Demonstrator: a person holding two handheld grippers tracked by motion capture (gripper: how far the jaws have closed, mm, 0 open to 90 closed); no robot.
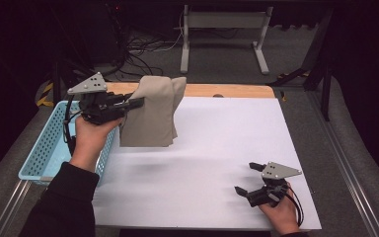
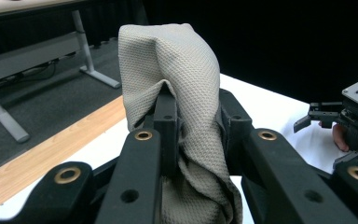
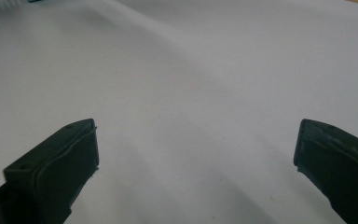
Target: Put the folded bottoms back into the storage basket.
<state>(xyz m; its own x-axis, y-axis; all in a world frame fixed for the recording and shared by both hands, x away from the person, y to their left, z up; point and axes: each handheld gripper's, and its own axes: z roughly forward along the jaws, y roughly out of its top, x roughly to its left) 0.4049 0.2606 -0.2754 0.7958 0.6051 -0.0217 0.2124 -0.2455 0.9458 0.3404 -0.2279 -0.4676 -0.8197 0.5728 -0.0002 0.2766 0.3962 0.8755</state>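
So the beige cloth is pinched between the jaws of the left gripper and is held up off the desk, folded over itself and draped down below the jaws; in the left gripper view the fabric is seen bunched over and between the two jaws, which are closed on it. The lower hem looks to be hanging just above the white sheet or barely brushing it, can't really be told. The right gripper is parked low, well apart from the cloth, with its jaws spread wide and nothing held between them; in the right gripper view just bare white surface is seen ahead of the jaws. Judging by that, the pick-up part looks done, and what's left is probably either the cloth being dropped into the blue basket just behind and below the left jaws, or being laid out flat on the desk, so maybe halfway at best. Room-wise, lots of open white surface is left between the two sets of jaws, so nothing is in the way there. The basket rim sits right under the left hand, so the trailing fabric could get snagged on it, and the wooden back edge of the desk is close beyond the cloth.
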